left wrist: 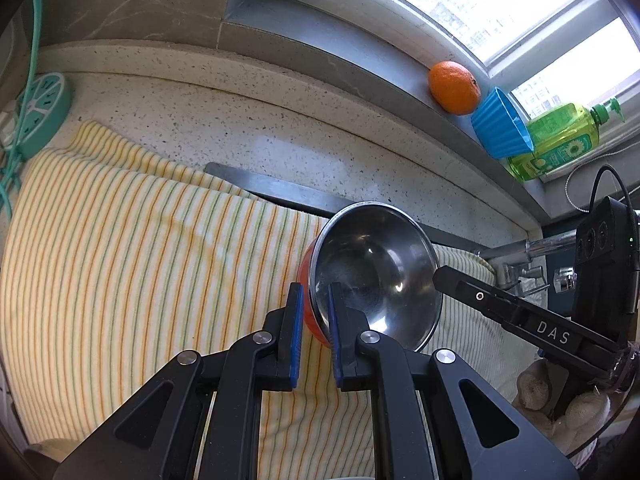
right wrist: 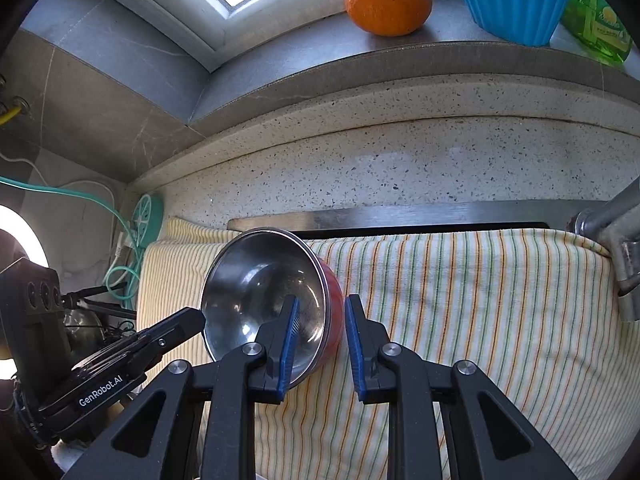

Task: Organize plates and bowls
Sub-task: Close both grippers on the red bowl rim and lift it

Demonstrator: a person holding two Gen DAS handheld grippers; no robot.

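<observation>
Item: round steel bowl with red outer wall, tilted, above striped yellow cloth. Left gripper: pads pinch near rim, firm hold. Right gripper: fingers straddle opposite rim, slight gap, contact unclear. Step: two-handed carry or handover. Next: level bowl, set down.

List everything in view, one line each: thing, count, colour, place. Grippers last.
bowl: one, steel inside, red outside, tilted over the towel
towel: one, yellow striped, on the counter
orange: one, orange, windowsill
cup: one, blue ribbed, windowsill beside the orange
soap bottle: one, green, windowsill
faucet: one, chrome, right
power strip: one, teal, round, counter corner
left gripper: jaws astride bowl rim
right gripper: jaws astride opposite rim
</observation>
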